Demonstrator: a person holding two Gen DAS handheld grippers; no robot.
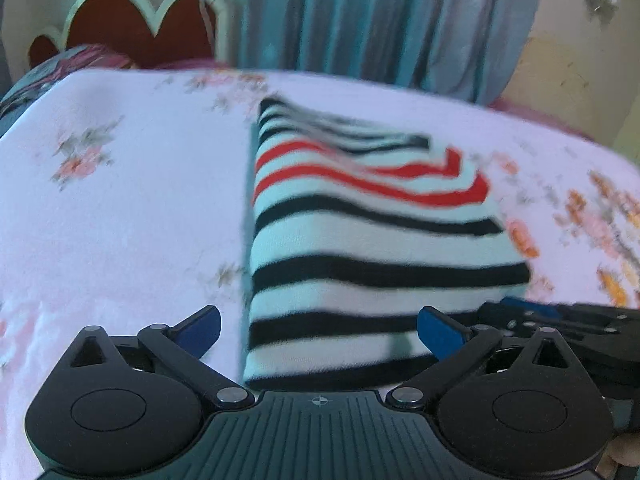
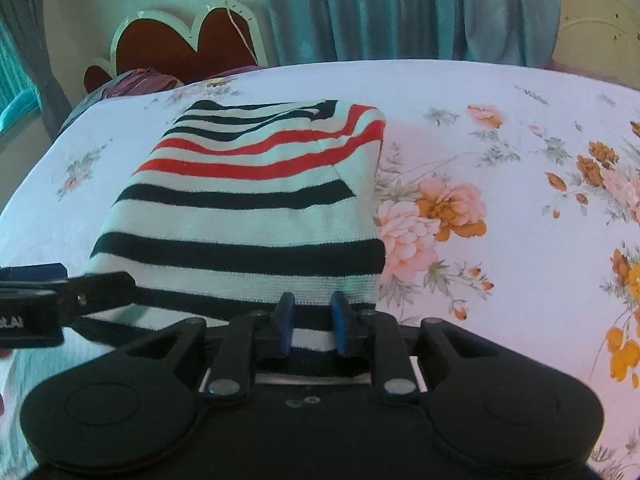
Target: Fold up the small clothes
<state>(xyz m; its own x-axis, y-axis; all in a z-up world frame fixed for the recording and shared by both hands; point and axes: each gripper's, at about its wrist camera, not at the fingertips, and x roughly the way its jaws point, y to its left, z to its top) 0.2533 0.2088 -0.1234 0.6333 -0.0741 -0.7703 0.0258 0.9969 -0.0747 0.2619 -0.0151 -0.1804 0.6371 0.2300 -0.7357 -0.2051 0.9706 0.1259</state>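
**Striped knit part-folded on bed; near hem is the hold point**

Item: a striped garment (image 2: 248, 216), white knit with black bands and a group of red bands toward its far end. It lies flat on the bed (image 2: 500, 92), already doubled into a narrow stack, long axis running 6 to 12 o'clock in the right wrist view. A layered corner shows at about 1 o'clock of the stack.

Handling, as judged: soft, light, limp knit. It will drape and sag from any hold, and stacked layers may slide apart if only the top one is taken. Not fragile, and the ribbed surface should give the pads fair friction. Best hold is the near hem at both corners, pinching all layers together, then carrying that edge toward 12 o'clock.

Right gripper (image 2: 310, 322): at the near hem, 6 o'clock of the garment, jaws drawn narrow with striped cloth showing between the blue pads. Whether they pinch the cloth I cannot tell.

Left gripper (image 1: 318, 330): jaws spread wide, holding nothing, straddling the garment's near left edge. This view is motion-blurred.

Surroundings: floral bedsheet (image 2: 448, 208) under the garment, red scalloped headboard (image 2: 192, 44) at 11 o'clock, blue-grey curtain (image 2: 400, 8) at 12 o'clock.
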